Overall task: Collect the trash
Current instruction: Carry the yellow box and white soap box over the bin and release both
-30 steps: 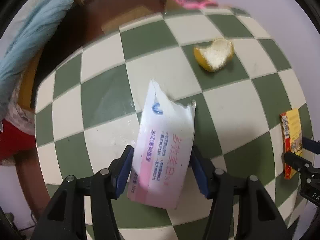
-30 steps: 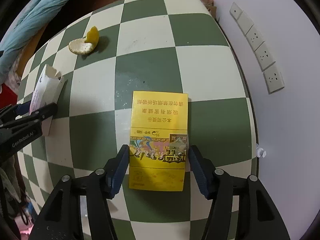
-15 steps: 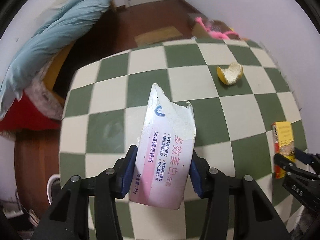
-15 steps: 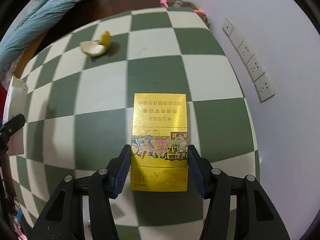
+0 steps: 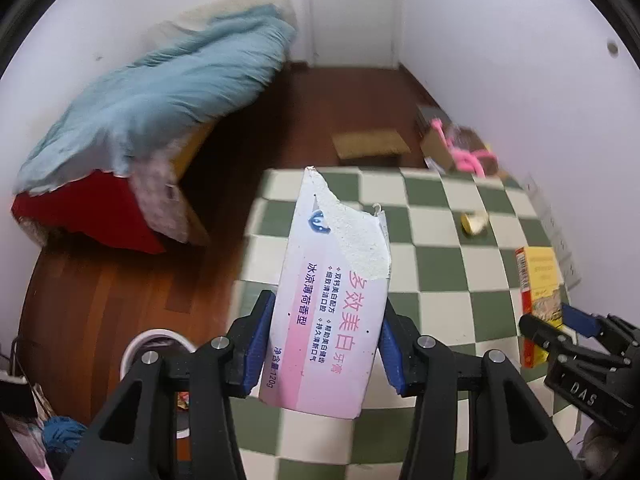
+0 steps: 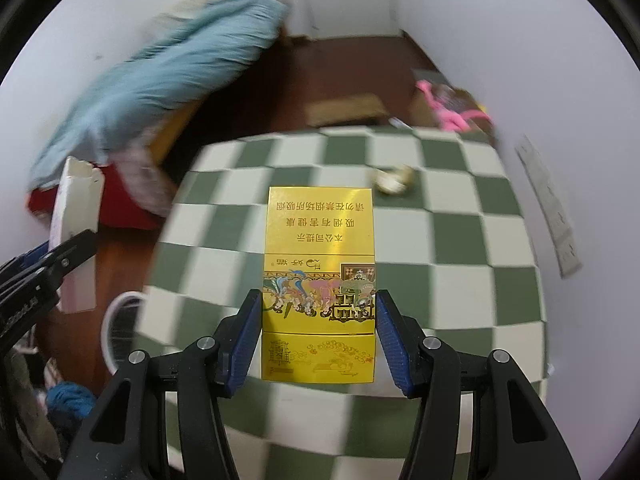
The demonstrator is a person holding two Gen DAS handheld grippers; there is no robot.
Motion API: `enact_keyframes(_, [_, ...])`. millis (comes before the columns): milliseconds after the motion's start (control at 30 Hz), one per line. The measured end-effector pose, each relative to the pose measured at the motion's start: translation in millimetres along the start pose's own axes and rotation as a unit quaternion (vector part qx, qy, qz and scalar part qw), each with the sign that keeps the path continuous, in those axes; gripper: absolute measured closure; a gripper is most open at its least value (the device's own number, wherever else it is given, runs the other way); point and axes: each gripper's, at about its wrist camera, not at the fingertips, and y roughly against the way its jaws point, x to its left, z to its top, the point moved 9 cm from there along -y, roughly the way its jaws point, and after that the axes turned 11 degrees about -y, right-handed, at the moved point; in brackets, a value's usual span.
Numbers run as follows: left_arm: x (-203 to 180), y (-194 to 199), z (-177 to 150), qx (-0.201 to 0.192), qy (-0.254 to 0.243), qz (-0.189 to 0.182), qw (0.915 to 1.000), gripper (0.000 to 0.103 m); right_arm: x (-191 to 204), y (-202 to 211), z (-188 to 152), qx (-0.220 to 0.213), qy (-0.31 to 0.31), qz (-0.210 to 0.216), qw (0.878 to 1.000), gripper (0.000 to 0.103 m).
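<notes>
Left gripper (image 5: 324, 344) clamped on the torn toothpaste box (image 5: 334, 300), blue pads pressed on both long sides, torn end pointing away from the gripper. Box is up off the checkered surface (image 5: 440, 280), hanging over its left edge.

Right gripper (image 6: 318, 336) clamped on the yellow cigarette pack (image 6: 320, 280), pads on both side edges near its lower half, pack standing forward between the fingers, above the surface (image 6: 460, 240).

From the left gripper, the right gripper (image 5: 568, 332) and pack (image 5: 538, 280) sit off to the right. From the right gripper, the left gripper (image 6: 44, 268) and box (image 6: 78, 224) sit off to the left.

Orange peel (image 5: 474, 222) lies on the surface, ahead and right of the left gripper; ahead and slightly right of the right gripper (image 6: 394, 180).

White bin (image 5: 154, 344) on the floor, below-left of the left gripper, just beside the surface edge; rim (image 6: 116, 332) also visible low-left of the right gripper. Right view is motion-blurred.
</notes>
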Motion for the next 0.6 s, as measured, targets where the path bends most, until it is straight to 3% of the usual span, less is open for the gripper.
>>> enact_keyframes(300, [117,60,-28,-0.031,0.057,0.056,0.9963,0.058,150,27,-25,0.002,0.072,0.092,0.993,0.045])
enact_keyframes(500, [206,67,-79,-0.012,0.126,0.076,0.9891,0.058,238,-9,-68,0.050,0.114,0.121,0.985,0.045])
enact_keyframes(600, [246,52,-114,0.014,0.169,0.066,0.9833,0.058,271,-44,-98,0.088,0.132,0.120,0.980,0.045])
